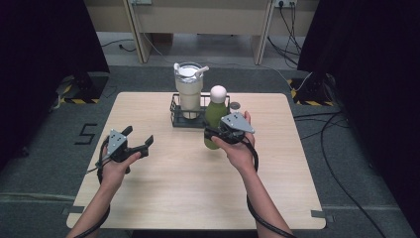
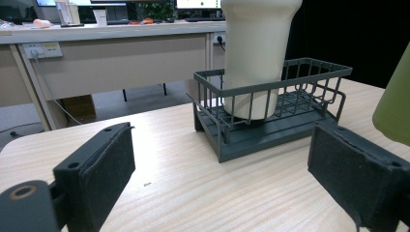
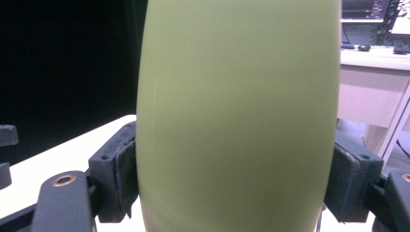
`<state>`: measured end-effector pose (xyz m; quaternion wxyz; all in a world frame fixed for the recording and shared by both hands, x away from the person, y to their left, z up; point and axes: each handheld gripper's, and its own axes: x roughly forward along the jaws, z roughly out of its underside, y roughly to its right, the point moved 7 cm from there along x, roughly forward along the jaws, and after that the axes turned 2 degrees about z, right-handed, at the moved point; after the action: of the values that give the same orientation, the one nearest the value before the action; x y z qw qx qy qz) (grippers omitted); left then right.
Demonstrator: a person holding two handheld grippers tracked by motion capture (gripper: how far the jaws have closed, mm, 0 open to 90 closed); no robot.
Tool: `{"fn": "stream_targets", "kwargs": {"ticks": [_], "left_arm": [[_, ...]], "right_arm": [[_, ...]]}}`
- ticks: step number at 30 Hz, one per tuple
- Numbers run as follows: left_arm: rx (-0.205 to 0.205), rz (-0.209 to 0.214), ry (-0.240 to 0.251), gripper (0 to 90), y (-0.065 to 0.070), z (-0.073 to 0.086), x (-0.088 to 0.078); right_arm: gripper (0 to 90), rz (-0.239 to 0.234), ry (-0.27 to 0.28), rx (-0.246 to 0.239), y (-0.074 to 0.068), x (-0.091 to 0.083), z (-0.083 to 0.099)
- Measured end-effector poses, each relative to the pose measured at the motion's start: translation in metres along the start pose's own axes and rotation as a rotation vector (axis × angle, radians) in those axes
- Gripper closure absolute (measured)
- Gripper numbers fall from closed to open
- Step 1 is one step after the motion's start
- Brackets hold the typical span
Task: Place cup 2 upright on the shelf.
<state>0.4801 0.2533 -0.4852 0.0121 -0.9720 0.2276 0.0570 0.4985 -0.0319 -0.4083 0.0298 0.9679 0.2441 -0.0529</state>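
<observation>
1. An olive-green, smooth-bodied bottle with a round white cap [image 1: 215,113] stands upright near the middle of the pale wooden table [image 1: 163,188], just in front of the right end of a dark wire basket [image 1: 176,118].
2. The right gripper [image 1: 214,135] clasps the bottle low on its body; in the right gripper view the two black padded jaws press against either side of the green wall [image 3: 237,111].
3. Whether the bottle's base rests on the table or is raised off it cannot be told.
4. The basket sits at the far middle of the table and holds a tall cream tumbler with a white lid and straw [image 1: 189,89] in its left part.
5. The left gripper [image 1: 138,140] is held above the table's left side, well apart from the basket, its jaws spread wide with nothing between them.
6. In the left gripper view the basket [image 2: 270,116] and tumbler [image 2: 256,53] lie ahead between the two pads.
</observation>
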Motion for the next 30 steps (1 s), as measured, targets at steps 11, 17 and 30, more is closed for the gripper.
{"fn": "stream_targets", "kwargs": {"ticks": [11, 17, 30], "left_arm": [[0.001, -0.001, 0.003, 8.9, 0.000, -0.001, 0.000], [0.000, -0.001, 0.005, 9.0, 0.000, -0.002, -0.001], [-0.001, -0.001, 0.007, 9.0, 0.000, -0.002, -0.001]], "right_arm": [[21.9, 0.018, 0.011, 0.006, 0.005, 0.004, -0.007], [21.9, 0.027, 0.016, 0.005, 0.008, 0.005, -0.010], [21.9, 0.050, 0.027, 0.011, 0.013, 0.009, -0.019]]}}
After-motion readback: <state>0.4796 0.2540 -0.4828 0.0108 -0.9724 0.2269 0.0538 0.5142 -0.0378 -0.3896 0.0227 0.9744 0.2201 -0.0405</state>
